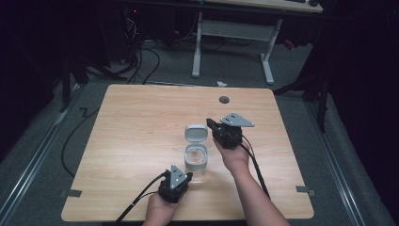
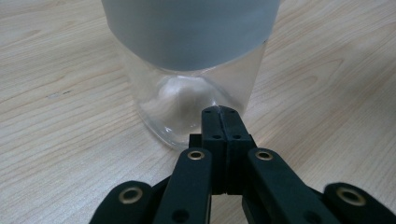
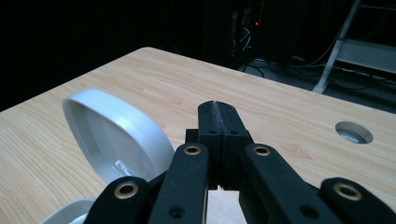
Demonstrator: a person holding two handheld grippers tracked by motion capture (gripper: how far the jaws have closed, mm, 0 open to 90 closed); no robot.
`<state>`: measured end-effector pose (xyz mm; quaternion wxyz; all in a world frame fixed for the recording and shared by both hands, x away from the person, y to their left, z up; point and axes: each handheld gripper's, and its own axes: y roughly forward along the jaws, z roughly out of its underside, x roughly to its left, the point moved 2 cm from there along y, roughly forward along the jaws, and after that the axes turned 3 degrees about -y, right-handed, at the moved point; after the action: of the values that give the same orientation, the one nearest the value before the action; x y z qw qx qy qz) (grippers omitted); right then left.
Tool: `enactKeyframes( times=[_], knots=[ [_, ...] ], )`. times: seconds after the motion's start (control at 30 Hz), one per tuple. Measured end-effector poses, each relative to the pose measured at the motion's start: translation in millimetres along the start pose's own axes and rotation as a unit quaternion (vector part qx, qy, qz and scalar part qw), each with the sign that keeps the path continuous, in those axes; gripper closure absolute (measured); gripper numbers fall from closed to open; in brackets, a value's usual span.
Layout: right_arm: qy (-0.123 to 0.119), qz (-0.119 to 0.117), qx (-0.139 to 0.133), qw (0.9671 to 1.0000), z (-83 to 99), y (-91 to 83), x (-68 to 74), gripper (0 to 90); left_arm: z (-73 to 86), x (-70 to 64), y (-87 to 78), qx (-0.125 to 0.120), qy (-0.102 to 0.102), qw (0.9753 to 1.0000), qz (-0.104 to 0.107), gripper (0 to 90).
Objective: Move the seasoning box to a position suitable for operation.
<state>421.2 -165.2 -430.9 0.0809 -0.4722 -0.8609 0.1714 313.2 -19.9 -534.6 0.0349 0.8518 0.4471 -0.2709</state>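
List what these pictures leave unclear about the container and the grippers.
- Container contents: too small in the high view; left gripper view crops its top.
- Lid hinge: right gripper view, behind the right gripper.
- Left gripper tips touching the container: left gripper view, cannot tell.

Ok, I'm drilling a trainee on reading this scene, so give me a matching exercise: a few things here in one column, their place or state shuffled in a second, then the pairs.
Things:
1. jar
2. lid
3. left tool
4. round hole

Place or state:
A. flipped open, tilted up behind the rim
B. in the table top near the far edge
C. clear, standing mid-table
D. shut, empty, just in front of the jar

Pairs: 1-C, 2-A, 3-D, 4-B
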Motion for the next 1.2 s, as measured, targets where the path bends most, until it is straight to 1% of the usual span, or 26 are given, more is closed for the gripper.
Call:
enactKeyframes(
  times=[0.03,0.27,0.33,0.5,0.6,0.7,0.73,0.77,0.8,0.83,0.87,0.9,0.93,0.97,1.13,1.2],
  knots=[
    [0.003,-0.001,-0.001,1.0,-1.3,-0.2,0.0,89.9,0.0,0.0,0.0,0.0,0.0,1.0,0.0,90.0],
    [-0.006,-0.01,-0.003,0.9999,-6.7,1.4,3.6,89.9,-0.2,0.8,0.1,0.001,0.002,1.0,-0.002,90.0],
    [-0.008,-0.013,0.002,0.9999,-5.5,1.5,6.8,89.9,-0.4,0.8,0.2,0.001,0.001,1.0,-0.002,90.0],
    [-0.013,-0.021,0.002,0.9997,-2.3,-2.7,11.5,89.9,-0.2,1.7,0.5,0.0,0.003,1.0,-0.004,90.0],
    [-0.018,-0.02,0.004,0.9996,2.0,-7.5,14.9,89.9,-0.5,1.9,0.2,0.0,0.004,1.0,-0.004,90.0],
    [-0.016,-0.024,0.001,0.9996,8.9,-13.0,19.1,89.9,-0.9,1.9,-0.1,-0.002,0.003,1.0,-0.004,90.0],
    [-0.018,-0.024,0.003,0.9995,11.7,-14.7,20.7,89.9,-0.8,1.9,-0.1,-0.002,0.003,1.0,-0.004,90.0],
    [-0.016,-0.027,0.005,0.9995,18.7,-18.3,24.2,89.9,-0.2,1.7,0.1,-0.002,0.002,1.0,-0.004,90.0],
    [-0.016,-0.027,0.005,0.9995,18.7,-18.3,24.2,89.9,-0.2,1.7,0.1,-0.002,0.002,1.0,-0.004,90.0],
    [-0.017,-0.028,0.005,0.9995,26.3,-22.5,28.4,89.9,0.4,1.3,0.2,-0.002,0.001,1.0,-0.004,90.0],
    [-0.017,-0.028,0.005,0.9995,26.3,-22.5,28.4,89.9,0.4,1.3,0.2,-0.002,0.001,1.0,-0.004,90.0],
    [-0.017,-0.029,0.005,0.9994,32.9,-27.0,31.5,89.9,0.8,1.0,0.4,-0.002,0.001,1.0,-0.003,90.0],
    [-0.017,-0.029,0.005,0.9994,32.9,-27.0,31.5,89.9,1.2,0.8,0.3,-0.001,0.002,1.0,-0.002,90.0],
    [-0.017,-0.029,0.001,0.9994,37.0,-31.4,33.4,89.8,2.1,0.5,0.6,-0.001,0.002,1.0,-0.002,90.0],
    [-0.022,-0.027,-0.001,0.9994,40.1,-37.1,33.9,89.7,2.5,0.3,0.1,0.0,0.002,1.0,-0.002,90.0],
    [-0.02,-0.027,-0.001,0.9994,40.4,-37.3,33.1,89.6,2.1,0.5,0.2,-0.002,0.001,1.0,-0.003,90.0]
  ],
)
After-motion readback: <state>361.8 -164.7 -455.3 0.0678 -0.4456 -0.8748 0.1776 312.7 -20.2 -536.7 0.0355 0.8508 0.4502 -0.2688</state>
